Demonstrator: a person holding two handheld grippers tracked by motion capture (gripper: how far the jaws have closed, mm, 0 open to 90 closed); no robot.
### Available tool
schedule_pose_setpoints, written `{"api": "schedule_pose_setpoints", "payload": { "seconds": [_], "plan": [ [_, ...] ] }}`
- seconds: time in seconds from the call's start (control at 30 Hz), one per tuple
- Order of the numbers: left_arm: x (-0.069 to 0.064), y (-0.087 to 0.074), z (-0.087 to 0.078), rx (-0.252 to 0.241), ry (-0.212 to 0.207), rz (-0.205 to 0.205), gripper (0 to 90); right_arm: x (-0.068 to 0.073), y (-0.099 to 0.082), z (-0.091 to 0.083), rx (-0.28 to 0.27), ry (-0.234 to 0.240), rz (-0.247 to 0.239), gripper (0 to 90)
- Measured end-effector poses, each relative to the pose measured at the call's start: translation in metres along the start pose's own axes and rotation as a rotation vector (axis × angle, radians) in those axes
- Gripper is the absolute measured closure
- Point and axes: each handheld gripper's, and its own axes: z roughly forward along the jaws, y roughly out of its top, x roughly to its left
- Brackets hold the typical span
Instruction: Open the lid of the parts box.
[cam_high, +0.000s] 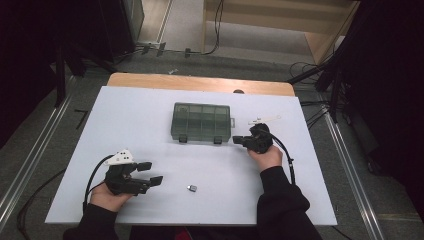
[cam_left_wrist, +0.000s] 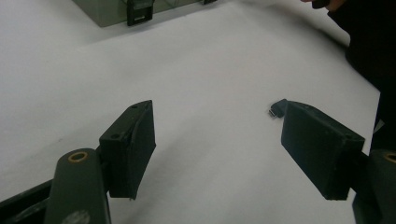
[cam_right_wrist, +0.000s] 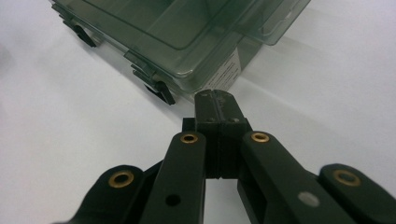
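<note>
A white sheet (cam_high: 150, 130) covers a wooden table (cam_high: 200, 83) whose bare far edge shows as a tan strip. The table stands on grey carpet crossed by metal floor rails (cam_high: 30, 155) on the left and right, with black cables (cam_high: 310, 107) trailing at the far right and dark curtains at both sides of the room. A pale wooden bench or shelf unit (cam_high: 280, 20) stands beyond the table.

From left to right on the sheet: the left gripper (cam_high: 150, 173), held in the person's left hand (cam_high: 107, 196) near the front edge, lies with its jaws spread wide and nothing between them. Just to its right lies a small dark metal part (cam_high: 192, 188), alone on the sheet; in the left gripper view that part (cam_left_wrist: 278, 108) shows just beyond the tip of the right-hand jaw. A translucent grey compartment box (cam_high: 201, 122) with its lid closed and two black latches sits at the table's centre. The right gripper (cam_high: 239, 140), in the right hand (cam_high: 267, 156), points at the box's front right corner; in the right gripper view its jaws are pressed together on nothing, the tips close to the box wall (cam_right_wrist: 219, 70). A small white piece (cam_high: 265, 119) lies behind it.
</note>
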Motion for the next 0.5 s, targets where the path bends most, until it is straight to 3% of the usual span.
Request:
{"api": "schedule_pose_setpoints", "payload": {
  "seconds": [0.5],
  "plan": [
    [0.0001,0.0001,0.001,0.001,0.002,-0.001,26.6,0.0032,0.0001,0.0033,0.007,0.006,-0.009,87.9]
  ]
}}
